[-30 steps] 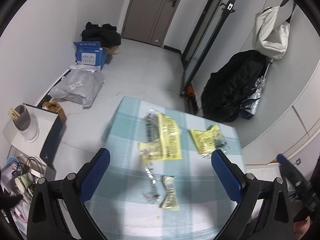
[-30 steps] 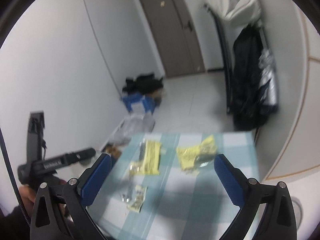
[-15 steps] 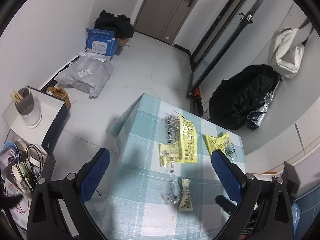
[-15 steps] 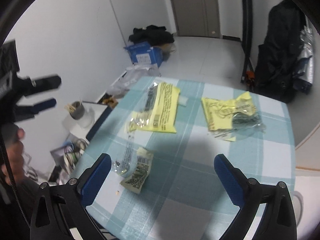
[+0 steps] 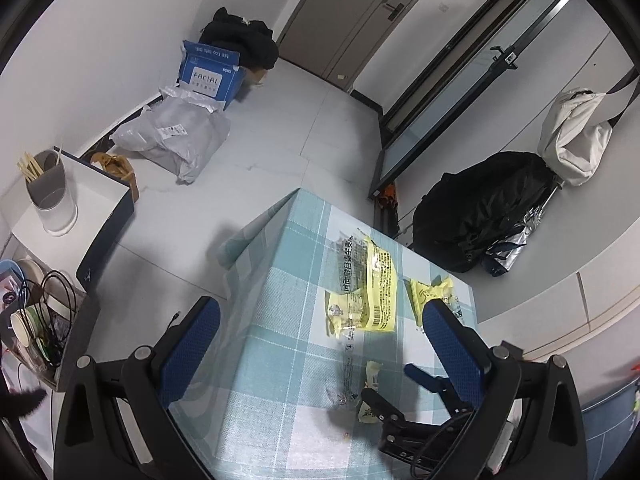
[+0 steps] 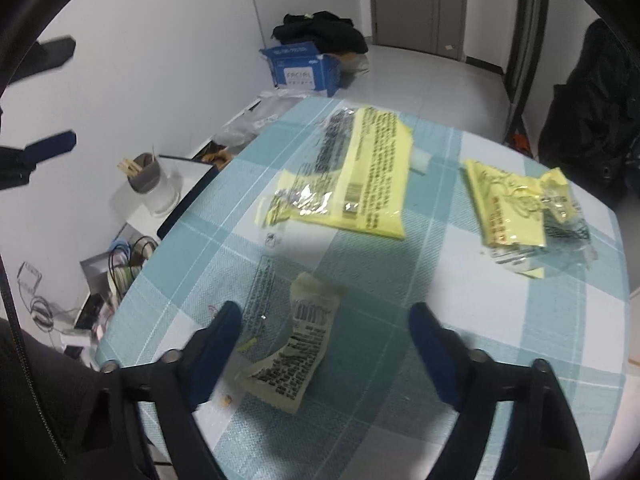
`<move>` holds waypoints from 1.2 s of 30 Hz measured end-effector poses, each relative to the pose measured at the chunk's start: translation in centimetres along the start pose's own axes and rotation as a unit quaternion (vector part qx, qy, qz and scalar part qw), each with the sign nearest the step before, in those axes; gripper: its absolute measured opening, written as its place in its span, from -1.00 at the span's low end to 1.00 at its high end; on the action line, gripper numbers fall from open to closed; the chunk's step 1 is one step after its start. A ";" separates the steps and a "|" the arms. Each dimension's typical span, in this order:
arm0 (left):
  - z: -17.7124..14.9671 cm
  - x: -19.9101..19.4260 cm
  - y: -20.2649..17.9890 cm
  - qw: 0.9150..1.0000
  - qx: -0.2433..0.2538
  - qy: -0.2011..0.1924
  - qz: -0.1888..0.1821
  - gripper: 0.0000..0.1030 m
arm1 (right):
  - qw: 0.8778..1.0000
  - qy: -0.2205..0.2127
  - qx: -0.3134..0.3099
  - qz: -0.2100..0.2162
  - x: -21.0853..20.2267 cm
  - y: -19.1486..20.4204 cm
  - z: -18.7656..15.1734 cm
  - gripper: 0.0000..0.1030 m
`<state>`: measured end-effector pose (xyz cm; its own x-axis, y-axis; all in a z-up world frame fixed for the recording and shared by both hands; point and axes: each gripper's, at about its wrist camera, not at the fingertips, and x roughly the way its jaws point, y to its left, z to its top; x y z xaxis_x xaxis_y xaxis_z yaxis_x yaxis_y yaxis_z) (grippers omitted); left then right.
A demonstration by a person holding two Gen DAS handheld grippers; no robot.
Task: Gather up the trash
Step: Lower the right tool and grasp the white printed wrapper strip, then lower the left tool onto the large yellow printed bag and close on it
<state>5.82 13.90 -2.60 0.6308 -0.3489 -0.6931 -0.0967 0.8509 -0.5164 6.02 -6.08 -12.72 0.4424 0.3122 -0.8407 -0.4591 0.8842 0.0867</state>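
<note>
As jaws close — small wrapper (image 6: pixel 296 344) between

My fingers (image 6: pixel 434 344) wear matt blue rubbery pads on matt black plastic frames with small metal screws. The tabletop (image 6: pixel 400 300) under them is covered in a woven checked cloth, finely textured and dull. The small wrapper (image 6: pixel 296 356) between my right fingers is crinkled plastic film, pale yellow print joined to a clear, shiny part. The large yellow packet (image 6: pixel 360 176) is glossy film that catches the light on its clear side. The crumpled packet (image 6: pixel 524 212) is the same shiny, wrinkled plastic. On the floor (image 5: pixel 288 128), smooth pale tiles carry a printed cardboard box (image 5: pixel 210 74) and a soft grey plastic mailing bag (image 5: pixel 176 136).
</note>
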 end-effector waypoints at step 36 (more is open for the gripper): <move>-0.1 0.3 -1.2 0.995 0.049 -0.032 0.082 0.93 | 0.998 -0.008 0.029 0.049 -2.0 -1.9 -0.8 -0.79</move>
<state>6.03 12.72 -2.20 0.6605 -0.1794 -0.7291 -0.1295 0.9293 -0.3459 5.36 -8.62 -11.68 0.4094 0.4027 -0.8187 -0.4558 0.8676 0.1988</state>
